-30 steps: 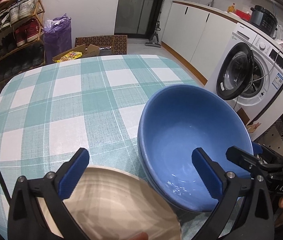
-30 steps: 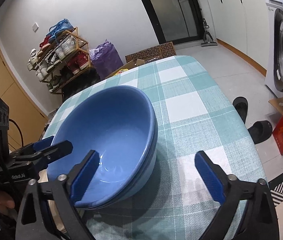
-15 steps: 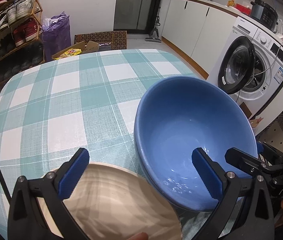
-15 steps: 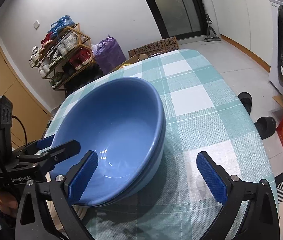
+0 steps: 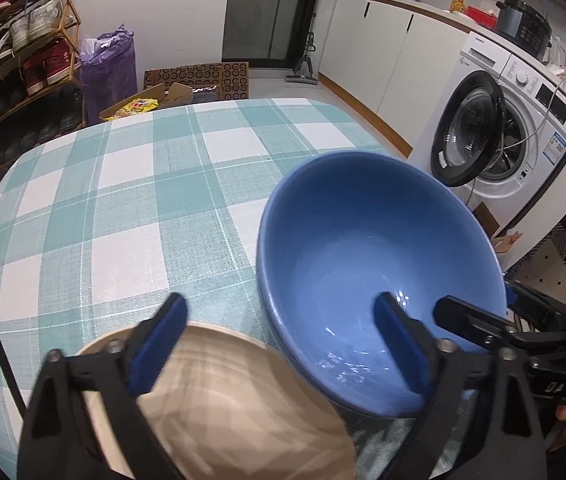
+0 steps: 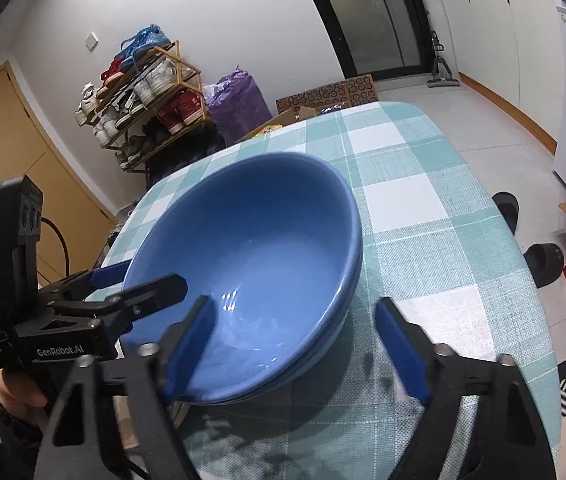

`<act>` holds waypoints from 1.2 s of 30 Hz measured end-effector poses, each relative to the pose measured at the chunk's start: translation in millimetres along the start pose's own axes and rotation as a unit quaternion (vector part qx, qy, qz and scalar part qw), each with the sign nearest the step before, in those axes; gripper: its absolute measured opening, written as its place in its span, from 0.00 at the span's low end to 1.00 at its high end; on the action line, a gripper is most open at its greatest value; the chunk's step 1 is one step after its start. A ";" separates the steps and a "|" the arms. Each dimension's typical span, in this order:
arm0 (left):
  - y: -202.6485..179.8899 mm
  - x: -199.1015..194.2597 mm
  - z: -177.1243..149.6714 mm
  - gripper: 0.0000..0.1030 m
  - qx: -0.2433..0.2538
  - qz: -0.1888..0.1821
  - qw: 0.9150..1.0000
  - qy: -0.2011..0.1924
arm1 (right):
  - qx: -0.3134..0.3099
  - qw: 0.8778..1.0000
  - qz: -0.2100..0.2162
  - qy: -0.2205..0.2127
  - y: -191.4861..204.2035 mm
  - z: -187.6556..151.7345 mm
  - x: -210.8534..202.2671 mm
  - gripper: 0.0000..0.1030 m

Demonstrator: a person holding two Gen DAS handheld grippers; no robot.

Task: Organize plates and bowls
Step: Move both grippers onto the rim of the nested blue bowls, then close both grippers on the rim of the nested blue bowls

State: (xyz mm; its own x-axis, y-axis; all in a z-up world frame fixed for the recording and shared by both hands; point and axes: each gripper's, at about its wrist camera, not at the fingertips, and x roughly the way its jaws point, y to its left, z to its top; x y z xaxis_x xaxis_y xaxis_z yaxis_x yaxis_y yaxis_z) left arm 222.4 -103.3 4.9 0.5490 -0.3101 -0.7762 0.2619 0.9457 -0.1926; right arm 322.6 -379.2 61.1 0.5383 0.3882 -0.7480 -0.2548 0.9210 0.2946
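Observation:
Two stacked blue bowls stand on the checked tablecloth, their near edge against a beige plate. My left gripper straddles the stack's near-left rim, with one pad inside the top bowl and the other over the plate. Its jaws are closing, and neither pad presses on the rim. My right gripper straddles the rim on the opposite side, one pad inside the bowl and one outside above the cloth. It is also closing, with a gap left at the rim. Each gripper shows in the other's view: the right gripper and the left gripper.
The table carries a teal and white cloth and ends close to the right of the bowls. A washing machine stands to the right with its door open. A shoe rack, a purple bag and cardboard boxes sit beyond the far edge. Slippers lie on the floor.
Both grippers' jaws have narrowed around the bowl rim in the last half second. The hands, bowls and plate have stayed where they were.

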 end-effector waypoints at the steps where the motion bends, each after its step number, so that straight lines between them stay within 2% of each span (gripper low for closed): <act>1: -0.6 -0.4 -0.2 0.77 0.001 0.000 1.000 0.001 | 0.000 1.000 0.001 0.001 0.6 -0.6 0.4 0.76; 3: -2.0 -1.9 -0.6 0.72 0.002 0.003 1.000 -0.001 | -0.001 1.000 0.004 0.001 0.7 -0.6 -0.2 0.75; 7: -2.7 -2.6 -1.5 0.52 -0.001 -0.006 1.000 0.004 | -0.008 1.000 0.011 -0.002 3.2 -0.4 -2.1 0.67; 14: -8.8 -4.2 -2.9 0.38 0.007 -0.010 1.000 0.000 | -0.004 1.000 0.003 -0.011 -0.1 0.4 -7.0 0.56; 22: -11.3 -3.7 -1.5 0.37 0.004 0.001 1.000 -0.003 | -0.002 1.000 -0.004 -0.014 -2.7 1.3 -9.3 0.47; 36: -16.2 -8.1 -1.0 0.36 0.007 0.005 1.000 -0.015 | 0.000 1.000 -0.012 -0.018 -3.9 2.1 -11.3 0.46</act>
State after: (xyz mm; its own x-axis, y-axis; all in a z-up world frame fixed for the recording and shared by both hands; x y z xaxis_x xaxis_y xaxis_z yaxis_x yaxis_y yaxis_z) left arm 212.9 -116.0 13.7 0.5754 -0.3044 -0.7591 0.2683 0.9470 -0.1764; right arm 319.2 -387.1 69.6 0.5729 0.3675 -0.7326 -0.2418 0.9298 0.2774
